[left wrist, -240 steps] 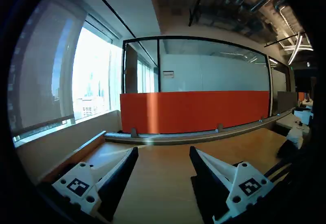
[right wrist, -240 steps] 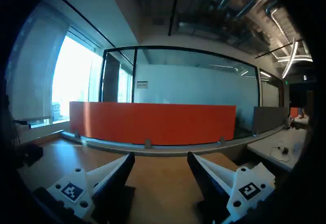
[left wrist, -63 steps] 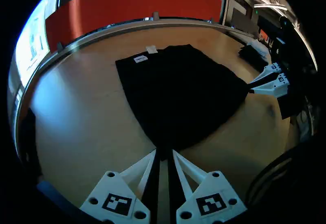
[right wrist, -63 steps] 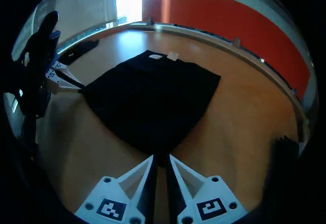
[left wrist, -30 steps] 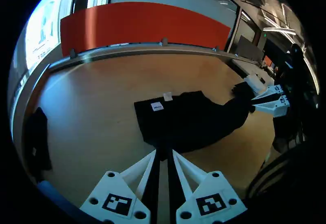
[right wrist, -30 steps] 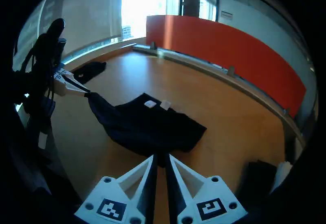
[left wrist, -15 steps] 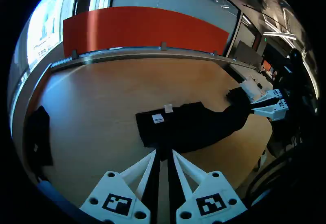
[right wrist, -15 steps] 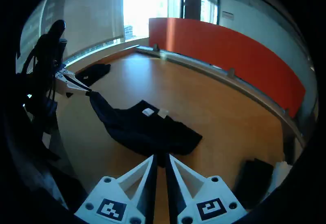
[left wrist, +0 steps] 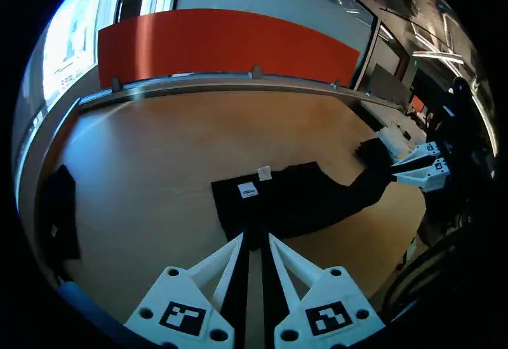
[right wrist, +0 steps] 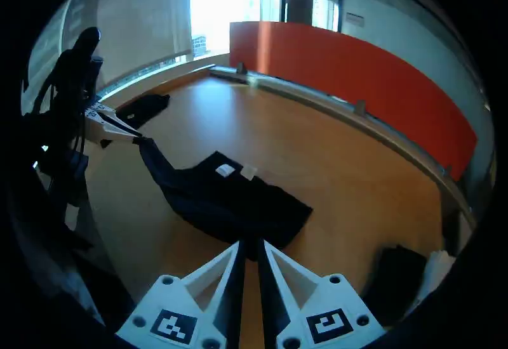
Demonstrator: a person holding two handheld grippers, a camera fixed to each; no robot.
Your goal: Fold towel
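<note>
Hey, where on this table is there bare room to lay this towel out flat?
The widest bare wood lies between the towel and the orange divider. A narrower open strip runs between the towel and the dark cloth on the window side. It is crowded near the right gripper, where a dark pile sits.

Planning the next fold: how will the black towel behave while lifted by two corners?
Likely floppy: the black towel sags between the left gripper and right gripper. Probably light, as narrow pinches hold it up. Its resting part may drag across the table.

Daylight glares through the window (right wrist: 222, 13), edges fisheye-bent, focus sharp.
</note>
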